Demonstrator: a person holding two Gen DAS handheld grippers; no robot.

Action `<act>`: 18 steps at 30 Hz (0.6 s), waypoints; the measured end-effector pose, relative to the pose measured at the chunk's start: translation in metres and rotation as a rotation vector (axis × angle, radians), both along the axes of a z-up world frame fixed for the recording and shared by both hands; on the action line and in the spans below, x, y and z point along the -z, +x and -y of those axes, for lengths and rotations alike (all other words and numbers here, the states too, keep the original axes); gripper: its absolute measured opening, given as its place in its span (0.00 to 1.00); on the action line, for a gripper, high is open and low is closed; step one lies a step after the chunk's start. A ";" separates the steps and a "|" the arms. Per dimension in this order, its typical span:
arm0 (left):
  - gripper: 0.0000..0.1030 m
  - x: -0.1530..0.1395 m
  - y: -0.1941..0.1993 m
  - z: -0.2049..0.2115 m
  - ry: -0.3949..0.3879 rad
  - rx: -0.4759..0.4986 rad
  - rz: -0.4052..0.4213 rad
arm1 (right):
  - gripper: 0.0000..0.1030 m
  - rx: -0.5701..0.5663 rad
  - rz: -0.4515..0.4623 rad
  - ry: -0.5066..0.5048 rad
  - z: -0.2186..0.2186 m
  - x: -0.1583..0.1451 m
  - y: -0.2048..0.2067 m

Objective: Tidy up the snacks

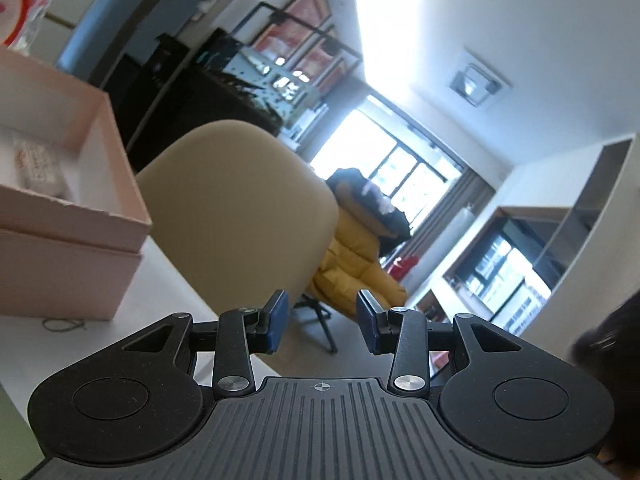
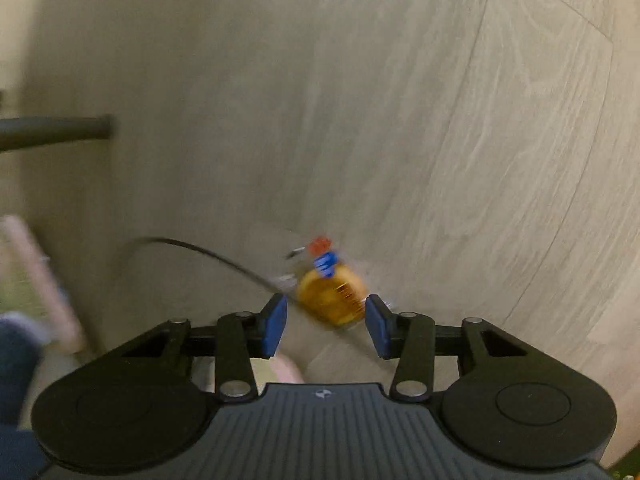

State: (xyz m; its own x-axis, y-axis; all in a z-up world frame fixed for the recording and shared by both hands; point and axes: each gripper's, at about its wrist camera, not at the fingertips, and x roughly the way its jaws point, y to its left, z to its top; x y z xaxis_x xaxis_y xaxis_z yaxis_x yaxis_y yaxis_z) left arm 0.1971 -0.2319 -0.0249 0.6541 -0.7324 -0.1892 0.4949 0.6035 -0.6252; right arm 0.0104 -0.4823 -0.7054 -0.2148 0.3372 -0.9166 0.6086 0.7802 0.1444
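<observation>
Orange and clear plastic is what you see between the blue pads of your right gripper (image 2: pixel 325 322): a small snack packet (image 2: pixel 331 295), round and golden in the middle, with a blue mark and a red bit at its far end. Its long way runs from near your pads up and away from you, leaning a little to the left, so the red end points away. The packet is blurry, so you cannot read it or see its edges well. The right pad (image 2: pixel 375 326) looks like it touches the packet's side, but the left pad (image 2: pixel 275 326) has a gap next to it. The fingers are spread wide, and you cannot tell if they truly hold the packet or if it lies loose on the wooden floor (image 2: pixel 400 120) below. A thin dark cable (image 2: pixel 208 256) curves in from the left toward the packet. A dark bar (image 2: pixel 56 132) sticks in from the left edge.

Your left gripper (image 1: pixel 322 322) points up into the room, fingers apart and holding nothing. A pink box (image 1: pixel 72 240) sits on the white table (image 1: pixel 132 320) to the left, open at the top. A white packet (image 1: pixel 38 168) lies inside it, partly hidden by the box wall. A tan chair back (image 1: pixel 236 220) stands just past the table.
</observation>
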 end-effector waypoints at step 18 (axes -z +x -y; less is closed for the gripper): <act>0.41 -0.004 0.005 0.014 0.041 0.035 0.029 | 0.45 -0.408 -0.054 -0.074 -0.091 0.042 0.018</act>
